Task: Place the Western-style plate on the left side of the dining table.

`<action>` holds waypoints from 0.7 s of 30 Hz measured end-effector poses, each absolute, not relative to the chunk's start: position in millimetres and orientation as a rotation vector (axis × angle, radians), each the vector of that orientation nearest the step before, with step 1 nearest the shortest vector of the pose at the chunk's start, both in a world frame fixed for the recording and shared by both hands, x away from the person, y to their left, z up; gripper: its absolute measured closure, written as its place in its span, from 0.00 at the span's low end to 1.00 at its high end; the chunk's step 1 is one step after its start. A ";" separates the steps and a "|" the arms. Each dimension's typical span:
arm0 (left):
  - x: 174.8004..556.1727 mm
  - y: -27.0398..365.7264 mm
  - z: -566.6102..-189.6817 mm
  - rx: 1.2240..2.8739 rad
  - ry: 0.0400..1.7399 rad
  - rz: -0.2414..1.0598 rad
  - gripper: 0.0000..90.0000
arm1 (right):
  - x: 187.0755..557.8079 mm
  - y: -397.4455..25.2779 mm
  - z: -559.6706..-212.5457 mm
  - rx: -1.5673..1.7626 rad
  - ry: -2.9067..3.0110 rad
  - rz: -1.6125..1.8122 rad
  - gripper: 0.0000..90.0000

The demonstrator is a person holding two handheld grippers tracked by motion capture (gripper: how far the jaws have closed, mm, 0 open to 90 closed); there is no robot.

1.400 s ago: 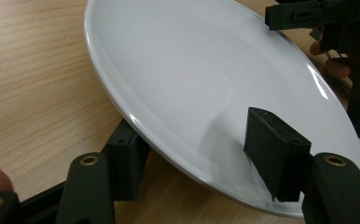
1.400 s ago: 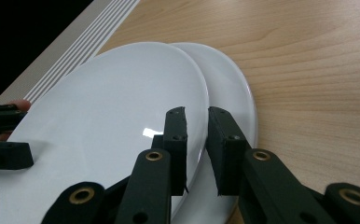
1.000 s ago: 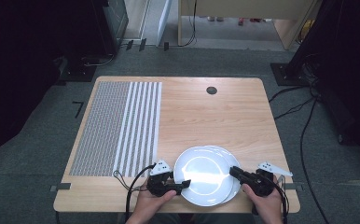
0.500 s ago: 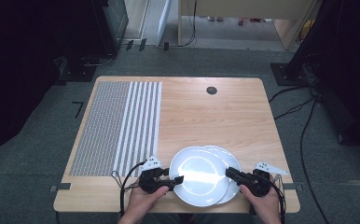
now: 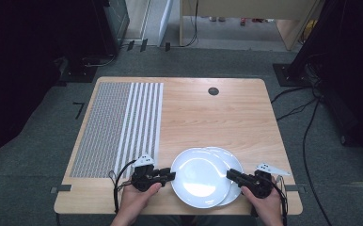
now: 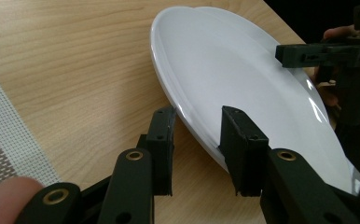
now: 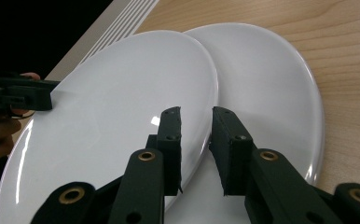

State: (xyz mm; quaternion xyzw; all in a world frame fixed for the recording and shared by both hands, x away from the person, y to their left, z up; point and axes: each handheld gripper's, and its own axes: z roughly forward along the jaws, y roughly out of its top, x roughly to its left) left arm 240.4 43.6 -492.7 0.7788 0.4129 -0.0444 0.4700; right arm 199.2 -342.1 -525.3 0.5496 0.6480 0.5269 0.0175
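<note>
I see two white plates at the near edge of the desk (image 5: 208,117); the top plate (image 5: 199,177) overlaps the lower plate (image 5: 231,157). My left hand-held gripper (image 6: 197,135) is released, its jaws astride the top plate's rim. My right hand-held gripper (image 7: 196,140) is released too, jaws astride the opposite rim.

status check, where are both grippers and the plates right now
Left gripper open, jaws straddling top white round plate rim. Right gripper open astride same plate's opposite edge. Lower white plate underneath, offset. Nothing in the way.
</note>
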 end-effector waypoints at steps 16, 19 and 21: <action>242.2 44.0 -495.0 1.922 1.012 -0.117 0.75 | 197.8 -334.4 -526.5 1.892 1.930 1.623 0.85; 242.3 43.9 -495.7 1.924 1.012 -0.114 0.75 | 198.2 -334.9 -527.3 1.938 1.912 1.651 0.85; 242.4 43.9 -496.1 1.922 1.016 -0.116 0.75 | 198.8 -335.3 -527.5 1.950 1.906 1.669 0.85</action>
